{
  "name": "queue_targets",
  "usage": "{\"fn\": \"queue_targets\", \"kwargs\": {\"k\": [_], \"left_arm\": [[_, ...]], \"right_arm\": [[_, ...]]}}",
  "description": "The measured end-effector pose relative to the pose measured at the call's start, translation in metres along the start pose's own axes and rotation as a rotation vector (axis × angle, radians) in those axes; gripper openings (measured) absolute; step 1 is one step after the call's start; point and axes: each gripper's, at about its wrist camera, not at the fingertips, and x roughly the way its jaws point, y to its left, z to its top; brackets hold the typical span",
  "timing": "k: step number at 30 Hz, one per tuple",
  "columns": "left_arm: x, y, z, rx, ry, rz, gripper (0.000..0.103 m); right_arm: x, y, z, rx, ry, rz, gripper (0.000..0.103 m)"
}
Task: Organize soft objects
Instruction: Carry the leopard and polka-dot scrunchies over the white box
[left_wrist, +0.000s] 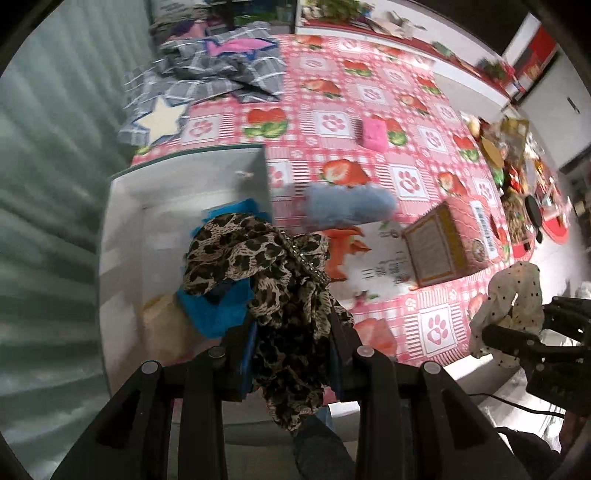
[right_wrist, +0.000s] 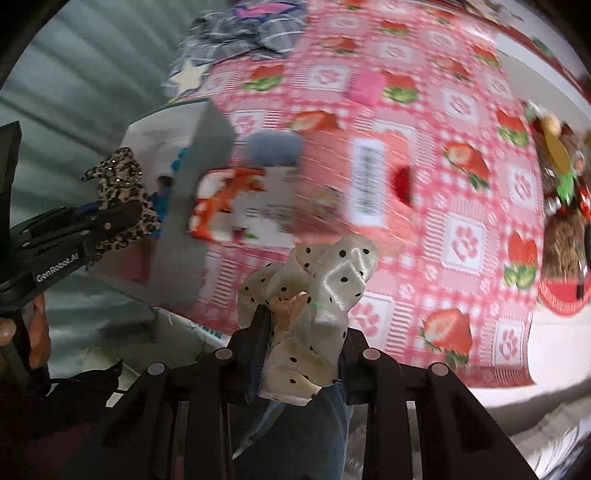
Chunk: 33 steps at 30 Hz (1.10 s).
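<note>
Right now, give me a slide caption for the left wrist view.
Left gripper clamps a leopard-print scarf above a white box on the strawberry tablecloth.

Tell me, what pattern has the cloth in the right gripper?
Cream satin cloth with small black dots, clearest in the right wrist view.

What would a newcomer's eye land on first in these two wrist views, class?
Probably the leopard-print cloth bunched in the left gripper above the open white box, and the cream polka-dot cloth clamped in the right gripper. Behind both spreads the loud pink strawberry-and-paw tablecloth.
</note>
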Motion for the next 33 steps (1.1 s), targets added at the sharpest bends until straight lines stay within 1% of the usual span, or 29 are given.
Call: {"fn": "queue_targets", "kwargs": {"k": [4, 10, 21, 27, 33], "left_arm": [[-0.006, 0.027, -0.009, -0.068, -0.012, 0.017, 0.034], [-0.008, 0.059, -0.023, -0.158, -0.008, 0.032, 0.034], [-0.004, 0.097, -0.035, -0.262, 0.001, 0.046, 0.035], [0.000, 0.106, -0.034, -0.285, 0.013, 0.055, 0.034], [0.006, 0.110, -0.027, -0.291, 0.020, 0.064, 0.034]], "right_arm": [[0.002, 0.030, 0.014, -0.071, -0.003, 0.007, 0.033], [0.008, 0.070, 0.032, -0.169, 0.008, 0.014, 0.033], [0.022, 0.134, 0.069, -0.314, 0.025, 0.032, 0.033], [0.029, 0.156, 0.088, -0.350, 0.025, 0.047, 0.033], [0.033, 0.165, 0.109, -0.330, 0.022, 0.070, 0.033]]}}
